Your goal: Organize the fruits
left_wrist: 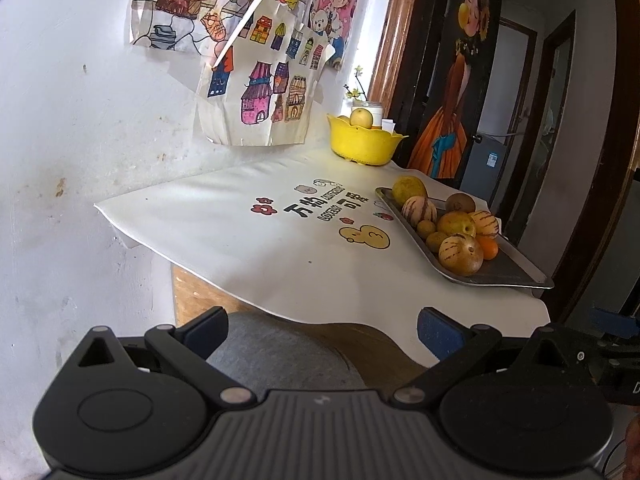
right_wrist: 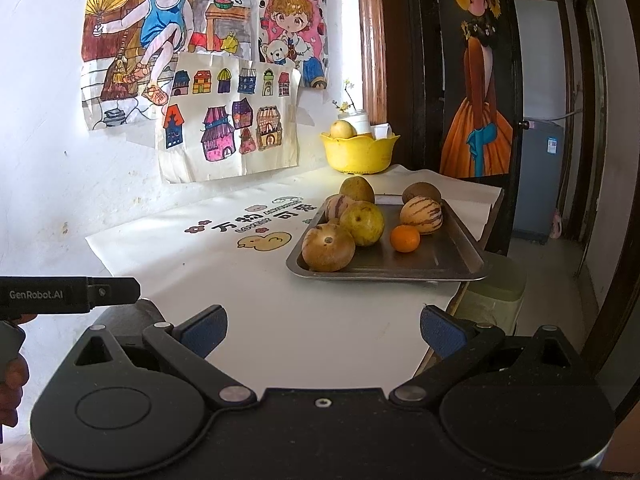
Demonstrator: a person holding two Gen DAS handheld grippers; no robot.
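A metal tray (left_wrist: 508, 270) (right_wrist: 448, 256) on the white table holds several fruits: striped pepino melons (left_wrist: 460, 254) (right_wrist: 421, 214), a yellow-green apple (right_wrist: 362, 223), a small orange (right_wrist: 405, 238) (left_wrist: 489, 248), brown kiwis (left_wrist: 461, 202) (right_wrist: 421, 192). A yellow bowl (left_wrist: 362, 142) (right_wrist: 358, 154) at the back by the wall holds a pale pear (left_wrist: 361, 117) (right_wrist: 343, 129). My left gripper (left_wrist: 322, 330) is open and empty, off the table's front edge. My right gripper (right_wrist: 322, 328) is open and empty over the front of the table, short of the tray.
The white mat (left_wrist: 256, 240) (right_wrist: 224, 276) with printed characters covers the table. Drawings (right_wrist: 228, 120) hang on the wall behind. A grey round stool (left_wrist: 280, 354) sits below the table edge. The left gripper's body (right_wrist: 68, 294) and a hand (right_wrist: 12, 384) show at the right view's left.
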